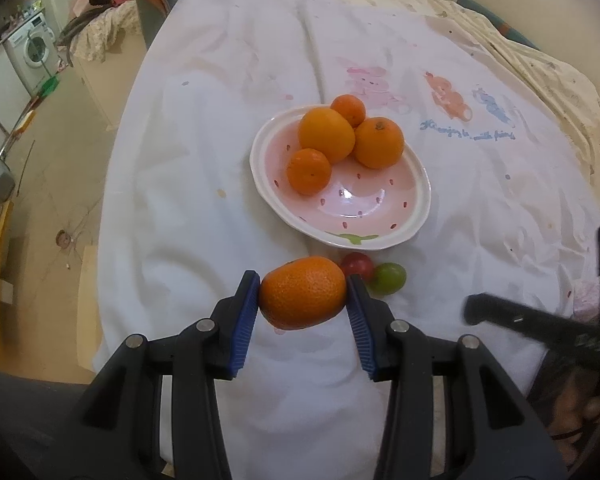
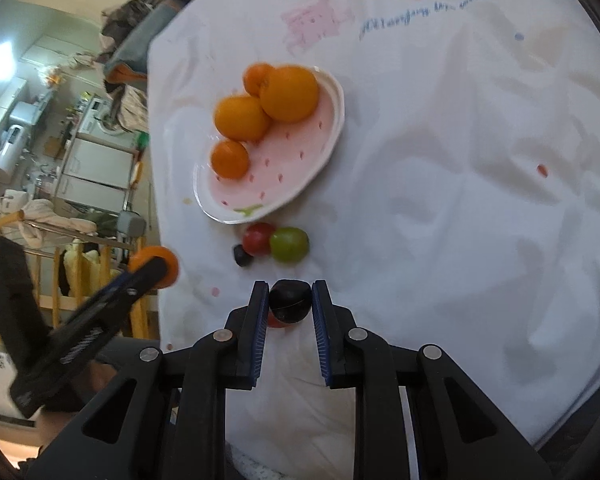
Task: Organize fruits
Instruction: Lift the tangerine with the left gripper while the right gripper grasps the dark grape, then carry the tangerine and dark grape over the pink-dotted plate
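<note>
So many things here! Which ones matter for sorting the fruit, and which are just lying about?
For the job:
- pink strawberry-patterned plate, holding four oranges
- orange clamped in left tool
- dark plum-like fruit in right tool
- small red fruit, green fruit, small dark fruit on the white cloth

Just lying about:
- washing machine
- heaped clothes

White bedsheet, washing machine
</note>
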`<control>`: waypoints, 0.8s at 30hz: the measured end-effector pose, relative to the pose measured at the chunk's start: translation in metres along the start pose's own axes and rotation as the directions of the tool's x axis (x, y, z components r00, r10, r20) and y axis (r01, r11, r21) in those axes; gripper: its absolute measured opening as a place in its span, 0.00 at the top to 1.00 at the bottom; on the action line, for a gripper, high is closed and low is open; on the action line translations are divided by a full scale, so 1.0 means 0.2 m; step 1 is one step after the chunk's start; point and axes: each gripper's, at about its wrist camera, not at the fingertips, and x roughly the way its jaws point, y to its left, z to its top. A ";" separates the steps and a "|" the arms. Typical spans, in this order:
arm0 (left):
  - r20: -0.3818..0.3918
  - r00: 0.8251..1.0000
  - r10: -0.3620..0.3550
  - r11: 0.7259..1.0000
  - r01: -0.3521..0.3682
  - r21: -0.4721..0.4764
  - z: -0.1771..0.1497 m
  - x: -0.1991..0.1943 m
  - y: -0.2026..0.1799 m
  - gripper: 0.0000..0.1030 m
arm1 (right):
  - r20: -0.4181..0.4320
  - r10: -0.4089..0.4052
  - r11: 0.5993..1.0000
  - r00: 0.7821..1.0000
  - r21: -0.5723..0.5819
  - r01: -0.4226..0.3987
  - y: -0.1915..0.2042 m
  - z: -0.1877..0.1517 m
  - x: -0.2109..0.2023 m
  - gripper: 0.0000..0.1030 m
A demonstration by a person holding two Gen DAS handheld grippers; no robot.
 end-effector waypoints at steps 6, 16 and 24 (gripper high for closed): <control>0.024 0.999 0.024 1.000 -0.024 -0.001 0.01 -0.01 0.01 0.62 | 0.052 0.027 0.999 0.998 -0.031 -0.026 0.01 0.06 -0.12 0.78; 0.064 0.997 0.052 0.998 -0.054 0.025 0.05 -0.03 -0.02 0.62 | 0.155 0.092 0.992 0.984 -0.097 -0.078 0.01 0.20 -0.28 0.78; 0.090 0.994 0.060 0.996 -0.065 0.055 0.18 -0.07 -0.06 0.62 | 0.188 0.132 0.986 0.973 -0.129 -0.108 0.01 0.33 -0.32 0.78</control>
